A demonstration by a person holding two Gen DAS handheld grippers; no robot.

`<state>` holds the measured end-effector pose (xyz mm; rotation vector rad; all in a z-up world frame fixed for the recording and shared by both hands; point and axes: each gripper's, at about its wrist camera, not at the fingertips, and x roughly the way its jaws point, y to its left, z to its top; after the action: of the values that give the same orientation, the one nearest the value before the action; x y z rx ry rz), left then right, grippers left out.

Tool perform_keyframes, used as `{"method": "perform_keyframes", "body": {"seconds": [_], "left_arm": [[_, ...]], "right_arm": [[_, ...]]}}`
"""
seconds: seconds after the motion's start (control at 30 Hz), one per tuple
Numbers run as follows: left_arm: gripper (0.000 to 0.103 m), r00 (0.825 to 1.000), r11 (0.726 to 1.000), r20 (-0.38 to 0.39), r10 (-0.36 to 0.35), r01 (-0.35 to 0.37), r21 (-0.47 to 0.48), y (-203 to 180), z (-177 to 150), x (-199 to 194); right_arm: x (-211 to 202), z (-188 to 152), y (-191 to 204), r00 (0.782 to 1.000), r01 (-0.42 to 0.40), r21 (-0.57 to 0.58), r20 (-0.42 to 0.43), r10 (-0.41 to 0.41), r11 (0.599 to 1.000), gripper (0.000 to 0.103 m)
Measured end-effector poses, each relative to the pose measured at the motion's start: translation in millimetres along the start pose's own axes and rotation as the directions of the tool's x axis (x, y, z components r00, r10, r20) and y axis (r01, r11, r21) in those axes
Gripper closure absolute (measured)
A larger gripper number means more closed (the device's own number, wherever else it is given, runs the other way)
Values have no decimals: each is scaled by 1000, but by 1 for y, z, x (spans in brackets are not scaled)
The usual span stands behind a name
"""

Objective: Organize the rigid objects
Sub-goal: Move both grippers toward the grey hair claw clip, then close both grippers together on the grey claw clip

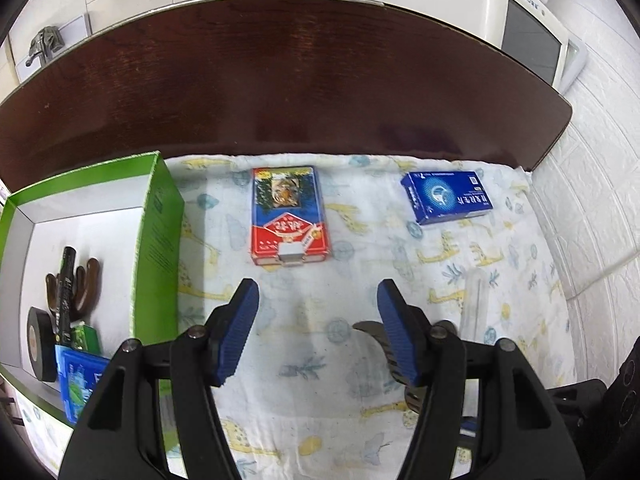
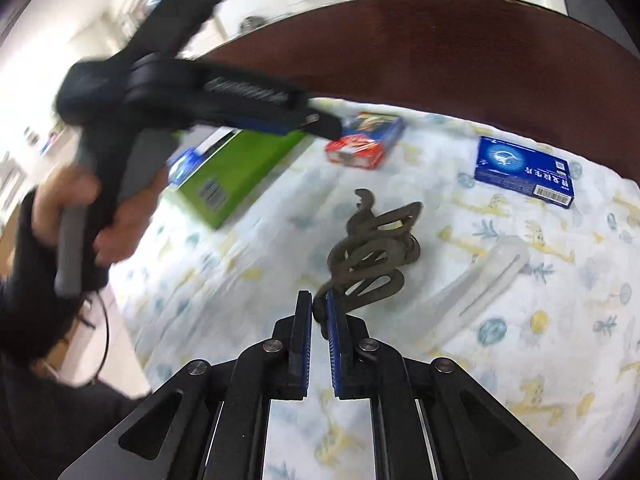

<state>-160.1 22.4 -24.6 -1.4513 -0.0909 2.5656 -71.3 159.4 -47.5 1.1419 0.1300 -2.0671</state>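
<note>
Pinching the near edge of the metal ornament (image 2: 370, 258) at lower centre, the right gripper (image 2: 319, 312) was clenched on it; lifting should be slow so the thin piece stays level. The left gripper (image 1: 318, 300) hung released. The clear plastic piece (image 2: 476, 284) lay just right; the green box (image 2: 236, 172) waited upper left.

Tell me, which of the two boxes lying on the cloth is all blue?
The blue box near the cloth's right edge, printed with a white swirl emblem. The other, the card box beside the green tray, is red and blue.
</note>
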Motion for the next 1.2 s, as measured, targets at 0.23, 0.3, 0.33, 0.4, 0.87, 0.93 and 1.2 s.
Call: {"method": "perform_keyframes", "body": {"seconds": [0.23,0.3,0.33,0.4,0.87,0.93,1.2], "left_arm": [[41,999,998,-3,-35,35,51,-17,-9,8],[38,1000,999,0,-24,24,43,-17,-4,14],[35,1000,999,-4,-26,26,28,-17,-1,20],[35,999,999,-20,-49,49,-2,-16,6,30],[37,962,974,-181,-203,218,66,-17,-46,38],[37,952,967,-203,-231,248,63,-10,-63,30],[35,987,991,-90,-133,135,22,13,-80,-8]], "right_arm": [[-22,-24,-41,958,275,214,24,-286,937,94],[-31,-30,-30,952,279,242,60,-301,929,94],[-33,-32,-20,954,254,242,94,-283,936,91],[-30,-37,10,958,222,200,137,-252,954,68],[-2,-41,10,904,372,346,77,-421,861,40],[-11,-46,-4,882,413,383,59,-468,826,40],[-35,-62,-2,927,293,390,108,-359,873,40]]}}
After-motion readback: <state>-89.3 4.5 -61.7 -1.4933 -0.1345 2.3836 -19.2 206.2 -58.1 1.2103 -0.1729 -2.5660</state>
